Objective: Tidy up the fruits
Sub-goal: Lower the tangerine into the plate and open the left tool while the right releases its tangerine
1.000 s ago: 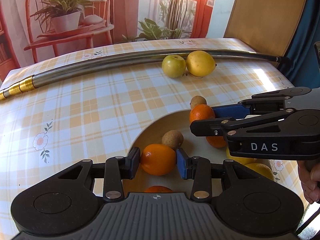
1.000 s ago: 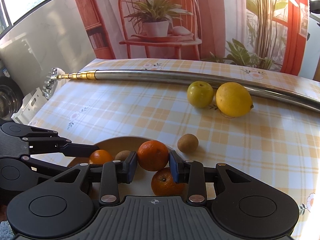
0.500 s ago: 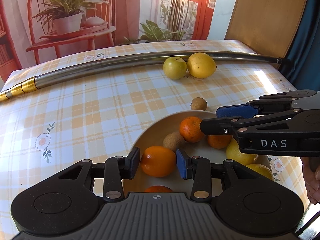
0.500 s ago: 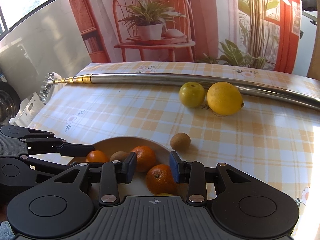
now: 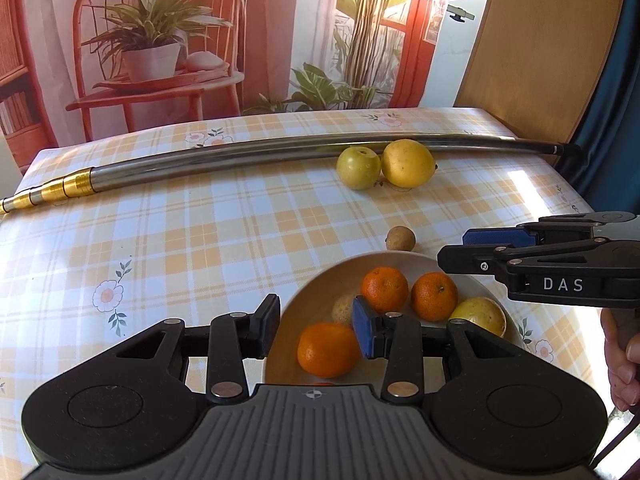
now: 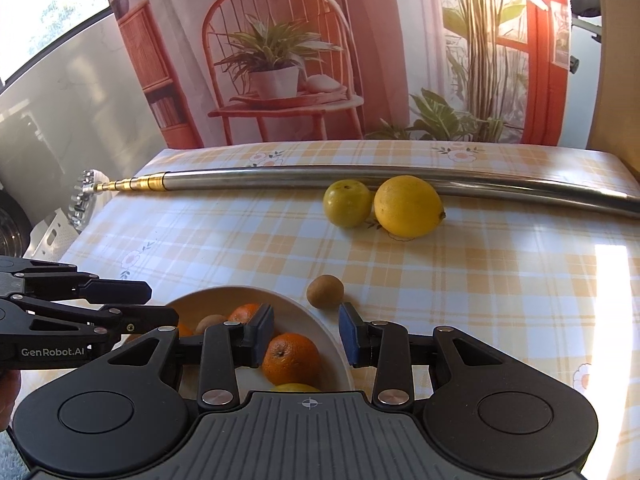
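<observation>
Your round cream bowl (image 5: 486, 285) near right collects oranges. Far: yellow lemon (image 6: 408, 206) and green apple (image 6: 347, 202), wedged against the steel pole (image 6: 280, 179). Small brown kiwi (image 6: 325, 291) just outside the rim. Left gripper (image 5: 316, 327) and right gripper (image 6: 306, 335): both spread, empty.

Black two-finger left tool (image 5: 314, 330) and right tool (image 6: 306, 334), blue pads, silver rivets, ribbed grey housings.
</observation>
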Demonstrator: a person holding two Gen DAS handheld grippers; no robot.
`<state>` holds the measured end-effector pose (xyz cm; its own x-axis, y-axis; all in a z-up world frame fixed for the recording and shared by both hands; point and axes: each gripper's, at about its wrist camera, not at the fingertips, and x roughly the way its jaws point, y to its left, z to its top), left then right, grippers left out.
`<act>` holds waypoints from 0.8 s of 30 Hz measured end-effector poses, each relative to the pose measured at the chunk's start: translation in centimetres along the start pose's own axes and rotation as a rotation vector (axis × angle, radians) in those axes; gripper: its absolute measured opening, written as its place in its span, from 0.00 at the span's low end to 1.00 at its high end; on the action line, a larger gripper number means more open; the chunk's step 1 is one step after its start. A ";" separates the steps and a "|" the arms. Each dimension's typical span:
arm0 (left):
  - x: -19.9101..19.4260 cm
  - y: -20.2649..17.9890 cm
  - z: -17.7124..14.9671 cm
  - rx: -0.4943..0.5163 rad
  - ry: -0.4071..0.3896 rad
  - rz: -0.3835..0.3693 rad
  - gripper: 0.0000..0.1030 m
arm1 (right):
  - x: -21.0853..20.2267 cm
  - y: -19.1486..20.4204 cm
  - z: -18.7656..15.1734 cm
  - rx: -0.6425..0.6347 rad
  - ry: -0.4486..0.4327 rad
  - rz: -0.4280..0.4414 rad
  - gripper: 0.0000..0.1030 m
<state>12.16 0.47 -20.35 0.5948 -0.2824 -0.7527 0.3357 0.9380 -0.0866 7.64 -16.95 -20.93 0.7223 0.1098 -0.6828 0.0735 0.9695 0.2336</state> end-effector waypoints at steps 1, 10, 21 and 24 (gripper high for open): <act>-0.1 0.0 0.1 -0.001 -0.004 0.000 0.41 | -0.1 -0.1 0.0 0.002 -0.002 -0.002 0.32; -1.1 0.9 2.0 -0.032 -0.049 0.020 0.41 | -0.8 -1.6 0.3 0.035 -0.030 -0.020 0.32; -1.8 1.9 4.4 -0.055 -0.090 0.048 0.41 | -1.5 -4.6 1.4 0.099 -0.078 -0.069 0.32; -1.5 1.6 4.8 -0.055 -0.090 0.038 0.41 | -1.4 -5.4 1.6 0.115 -0.083 -0.080 0.32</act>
<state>15.33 1.42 -16.20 0.6701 -0.2611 -0.6949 0.2729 0.9572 -0.0965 7.32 -22.65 -20.17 0.7649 0.0097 -0.6441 0.2083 0.9424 0.2616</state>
